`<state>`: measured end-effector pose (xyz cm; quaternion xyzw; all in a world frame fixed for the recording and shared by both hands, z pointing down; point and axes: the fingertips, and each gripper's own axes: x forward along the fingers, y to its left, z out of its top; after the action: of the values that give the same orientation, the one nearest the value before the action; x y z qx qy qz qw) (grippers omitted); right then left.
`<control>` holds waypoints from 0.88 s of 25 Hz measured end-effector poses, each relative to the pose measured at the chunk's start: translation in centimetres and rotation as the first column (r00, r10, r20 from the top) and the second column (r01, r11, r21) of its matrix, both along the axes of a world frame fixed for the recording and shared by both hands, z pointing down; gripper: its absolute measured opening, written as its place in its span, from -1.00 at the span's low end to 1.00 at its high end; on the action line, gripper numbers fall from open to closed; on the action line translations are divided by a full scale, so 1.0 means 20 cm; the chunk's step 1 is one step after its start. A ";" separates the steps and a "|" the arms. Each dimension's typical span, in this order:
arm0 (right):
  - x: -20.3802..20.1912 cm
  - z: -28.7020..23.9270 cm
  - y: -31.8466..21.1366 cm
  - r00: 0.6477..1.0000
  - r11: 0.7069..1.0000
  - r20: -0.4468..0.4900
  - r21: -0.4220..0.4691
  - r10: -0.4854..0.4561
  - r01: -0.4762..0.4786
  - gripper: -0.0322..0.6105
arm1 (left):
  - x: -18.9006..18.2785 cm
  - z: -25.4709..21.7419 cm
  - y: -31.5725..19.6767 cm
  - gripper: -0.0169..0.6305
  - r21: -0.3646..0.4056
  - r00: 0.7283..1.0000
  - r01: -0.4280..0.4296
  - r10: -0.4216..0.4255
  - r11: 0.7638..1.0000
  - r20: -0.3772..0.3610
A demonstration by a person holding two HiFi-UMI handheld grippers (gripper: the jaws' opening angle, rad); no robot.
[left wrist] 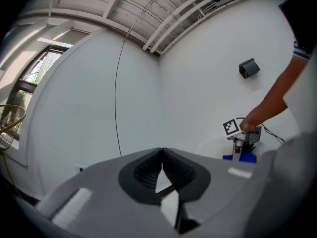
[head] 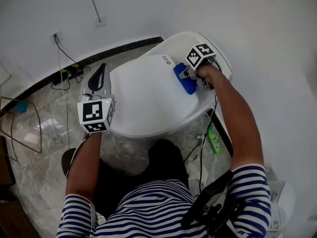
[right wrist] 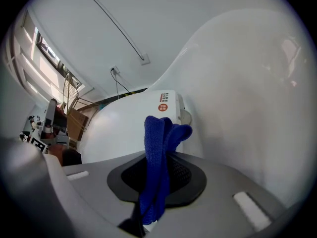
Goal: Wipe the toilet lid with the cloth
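Observation:
The white toilet lid [head: 143, 98] is closed and fills the middle of the head view. At its back right part a blue cloth [head: 185, 79] lies against the lid, with my right gripper [head: 190, 77] shut on it. In the right gripper view the cloth [right wrist: 157, 148] stands folded between the jaws, and the lid [right wrist: 121, 128] spreads beyond it. My left gripper [head: 100, 73] hovers left of the bowl, off the lid, its jaws closed with nothing between them. From the left gripper view [left wrist: 162, 155] the cloth [left wrist: 240, 157] shows far off under the right gripper.
The white wall runs close behind and to the right of the toilet. A wall socket [head: 56, 35] with a cable and a power strip [head: 69, 73] sit at the left. A wire rack [head: 20, 118] stands on the marble floor. A green bottle [head: 214, 140] lies right of the bowl.

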<state>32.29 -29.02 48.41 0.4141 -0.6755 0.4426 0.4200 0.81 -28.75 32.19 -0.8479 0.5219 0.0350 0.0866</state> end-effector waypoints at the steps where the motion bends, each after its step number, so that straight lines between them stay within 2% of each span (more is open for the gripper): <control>1: -0.02 0.00 0.00 1.000 1.000 -0.001 0.000 -0.004 0.004 -0.71 | -0.01 -0.01 0.01 -0.93 0.002 1.000 0.004 -0.004 1.000 -0.001; 5: -0.13 -0.02 0.02 1.000 1.000 0.006 -0.004 -0.025 0.025 -0.71 | -0.07 -0.03 0.04 -0.93 0.011 1.000 0.022 -0.022 1.000 -0.004; 11: -0.41 -0.04 0.05 0.993 0.993 0.020 -0.006 -0.114 0.114 -0.71 | -0.20 -0.08 0.09 -0.93 0.025 0.998 0.058 -0.058 0.998 -0.011; 22: -0.93 -0.04 0.15 0.959 0.962 0.075 -0.003 -0.274 0.275 -0.71 | -0.42 -0.10 0.20 -0.93 0.038 0.991 0.137 -0.137 0.990 -0.002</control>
<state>13.67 -26.05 47.57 0.2971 -0.7385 0.3995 0.4547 -7.65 -24.80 30.10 -0.8084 0.5779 0.0388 0.1051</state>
